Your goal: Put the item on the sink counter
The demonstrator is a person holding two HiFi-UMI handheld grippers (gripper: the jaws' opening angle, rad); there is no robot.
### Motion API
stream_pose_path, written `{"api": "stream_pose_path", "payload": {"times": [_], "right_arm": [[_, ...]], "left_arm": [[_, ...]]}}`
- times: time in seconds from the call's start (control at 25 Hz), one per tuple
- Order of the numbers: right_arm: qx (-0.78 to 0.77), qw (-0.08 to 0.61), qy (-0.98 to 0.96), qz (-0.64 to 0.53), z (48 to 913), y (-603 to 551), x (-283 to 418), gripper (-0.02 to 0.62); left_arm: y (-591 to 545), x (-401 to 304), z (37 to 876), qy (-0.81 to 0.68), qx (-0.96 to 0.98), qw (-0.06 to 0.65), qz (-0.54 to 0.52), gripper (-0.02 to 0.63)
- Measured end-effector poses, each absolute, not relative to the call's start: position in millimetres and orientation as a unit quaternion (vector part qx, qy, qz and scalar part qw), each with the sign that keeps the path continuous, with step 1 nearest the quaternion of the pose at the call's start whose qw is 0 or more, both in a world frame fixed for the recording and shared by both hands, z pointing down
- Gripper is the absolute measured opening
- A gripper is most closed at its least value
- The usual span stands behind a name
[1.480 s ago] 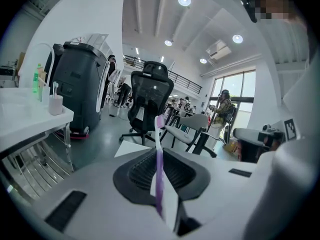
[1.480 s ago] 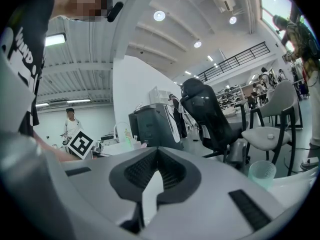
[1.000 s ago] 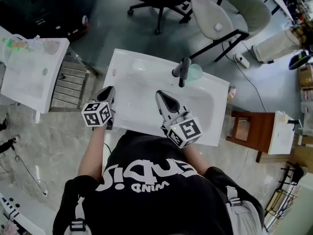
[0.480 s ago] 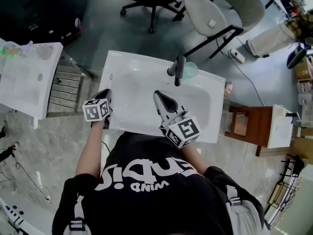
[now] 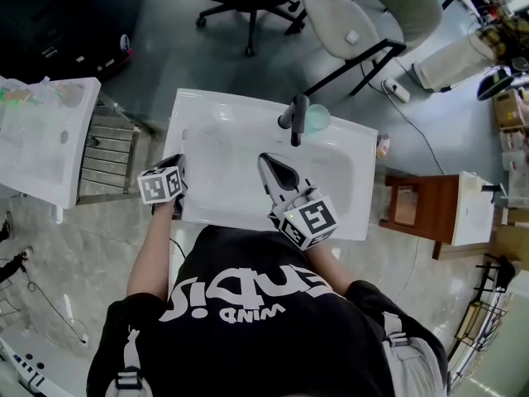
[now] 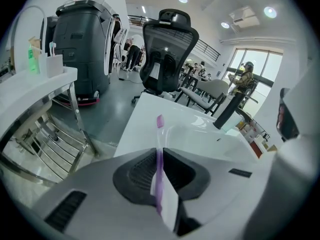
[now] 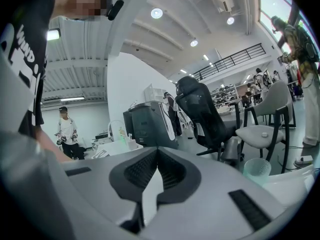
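Observation:
A purple toothbrush [image 6: 159, 156] is pinched upright between the pads of my left gripper [image 6: 159, 153], its bristle head sticking out past the jaws. In the head view my left gripper [image 5: 176, 164] hangs over the front left corner of the white sink counter [image 5: 207, 110]. My right gripper [image 5: 269, 162] points into the basin from the front edge; in its own view the right gripper [image 7: 157, 153] is shut with nothing between its pads. A dark faucet [image 5: 297, 118] and a pale green cup [image 5: 319, 119] stand at the counter's back.
A second white sink unit [image 5: 37, 139] with a metal rack [image 5: 107, 147] stands to the left. Office chairs [image 5: 355, 19] are behind the sink, a brown wooden stool [image 5: 413, 213] to its right, a black machine [image 5: 58, 11] at the far left.
The head view has drifted a little. Both grippers keep nearly the same place at the sink's front edge, the toothbrush still in the left one.

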State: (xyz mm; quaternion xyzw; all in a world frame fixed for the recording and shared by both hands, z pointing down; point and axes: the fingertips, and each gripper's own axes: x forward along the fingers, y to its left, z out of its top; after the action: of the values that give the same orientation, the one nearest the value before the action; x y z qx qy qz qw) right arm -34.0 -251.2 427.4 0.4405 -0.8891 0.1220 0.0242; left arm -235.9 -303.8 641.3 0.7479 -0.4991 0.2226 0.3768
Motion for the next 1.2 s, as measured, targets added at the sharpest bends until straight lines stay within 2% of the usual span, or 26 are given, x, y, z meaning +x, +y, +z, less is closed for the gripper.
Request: {"api": "stream_pose_path", "payload": {"times": [1.2], "right_arm": [[0.441,0.023,-0.887,0.131,434.9,-253.9,-28.9,0.018]], "left_arm": [[-307.2,-237.2,649.9,-0.509,0.725,0.396,0.24,0.055]]}}
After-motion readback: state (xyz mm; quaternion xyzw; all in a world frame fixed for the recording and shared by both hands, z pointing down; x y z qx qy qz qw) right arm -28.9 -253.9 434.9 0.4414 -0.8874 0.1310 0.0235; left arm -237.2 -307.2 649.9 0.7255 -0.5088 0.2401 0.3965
